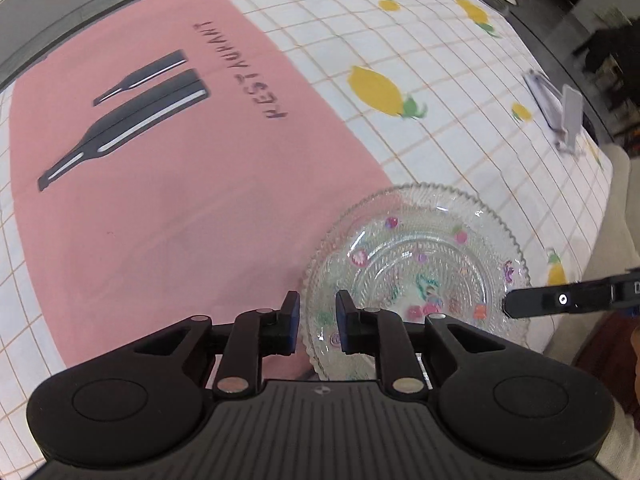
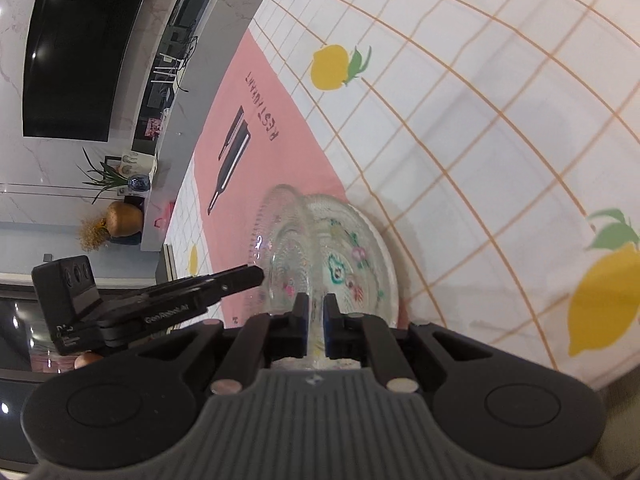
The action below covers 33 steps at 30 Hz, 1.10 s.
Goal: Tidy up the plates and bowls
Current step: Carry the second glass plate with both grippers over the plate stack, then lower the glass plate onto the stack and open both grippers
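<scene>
I am worrying most about the glass plate (image 2: pixel 320 248): my right gripper (image 2: pixel 315 312) is pinching its near rim, holding it tilted, so it could slip and crack. My left gripper (image 1: pixel 317 320) is straddling the opposite rim, jaws slightly apart, not clamping. Below, the lemon-print checked tablecloth (image 2: pixel 480 128) and pink RESTAURANT placemat (image 1: pixel 180 208) are lying flat; beyond, a television (image 2: pixel 80 48) and potted plant (image 2: pixel 106 180).
</scene>
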{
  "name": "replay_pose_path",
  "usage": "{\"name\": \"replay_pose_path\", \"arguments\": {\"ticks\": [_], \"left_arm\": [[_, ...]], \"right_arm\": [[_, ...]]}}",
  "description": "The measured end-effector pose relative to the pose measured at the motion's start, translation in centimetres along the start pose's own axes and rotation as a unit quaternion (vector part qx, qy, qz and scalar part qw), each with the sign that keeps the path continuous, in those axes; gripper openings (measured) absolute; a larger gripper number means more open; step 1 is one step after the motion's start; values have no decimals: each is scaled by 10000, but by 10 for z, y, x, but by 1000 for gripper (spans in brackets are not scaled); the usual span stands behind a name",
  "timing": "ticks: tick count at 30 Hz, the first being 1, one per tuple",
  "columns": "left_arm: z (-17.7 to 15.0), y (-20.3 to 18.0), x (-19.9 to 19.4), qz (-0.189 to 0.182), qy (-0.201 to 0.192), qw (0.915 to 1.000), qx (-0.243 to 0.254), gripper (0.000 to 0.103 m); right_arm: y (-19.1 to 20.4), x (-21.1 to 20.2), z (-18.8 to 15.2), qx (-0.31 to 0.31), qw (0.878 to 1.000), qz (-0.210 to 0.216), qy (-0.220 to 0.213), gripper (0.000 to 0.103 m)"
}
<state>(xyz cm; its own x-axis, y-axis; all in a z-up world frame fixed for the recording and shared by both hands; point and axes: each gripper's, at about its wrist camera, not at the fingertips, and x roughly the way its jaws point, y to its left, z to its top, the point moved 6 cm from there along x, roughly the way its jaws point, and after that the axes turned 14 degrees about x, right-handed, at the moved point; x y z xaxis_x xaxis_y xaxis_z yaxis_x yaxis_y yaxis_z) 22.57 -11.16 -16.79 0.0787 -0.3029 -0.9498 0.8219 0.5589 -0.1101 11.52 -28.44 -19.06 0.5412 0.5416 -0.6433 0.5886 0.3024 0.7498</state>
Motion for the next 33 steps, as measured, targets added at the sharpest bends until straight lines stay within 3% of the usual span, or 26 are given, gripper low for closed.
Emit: {"name": "replay_pose_path", "arguments": {"ticks": [8,14,18,20,23,27,31,33], "left_arm": [[3,-12,6,131,178,9994,255,22],[7,-23,7,510,204,9975,448,28],[9,-34,7,1056,217,9911,783,45],[9,-39,7,1273,203,9871,945,47],[7,-44,7,1439,189,9837,1057,51],[8,-45,9,1357,108,9849,1073,53],[8,-42,4,1481,81,9851,873,53],[8,-39,-9,1613,-198,9847,632,53]], "right_arm": [[-19,8,-2,53,9994,-306,121,6],[-3,6,-7,-510,9960,-730,40,10],[15,5,-16,-944,9909,-961,-10,39],[23,6,-23,-1197,9857,-1184,-55,45],[30,5,-29,-1422,9795,-1417,-130,62],[39,-3,-30,-1703,9747,-1412,-325,61],[46,-13,-27,-2079,9621,-1649,-627,62],[52,-14,-29,-2262,9582,-1665,-549,72]]}}
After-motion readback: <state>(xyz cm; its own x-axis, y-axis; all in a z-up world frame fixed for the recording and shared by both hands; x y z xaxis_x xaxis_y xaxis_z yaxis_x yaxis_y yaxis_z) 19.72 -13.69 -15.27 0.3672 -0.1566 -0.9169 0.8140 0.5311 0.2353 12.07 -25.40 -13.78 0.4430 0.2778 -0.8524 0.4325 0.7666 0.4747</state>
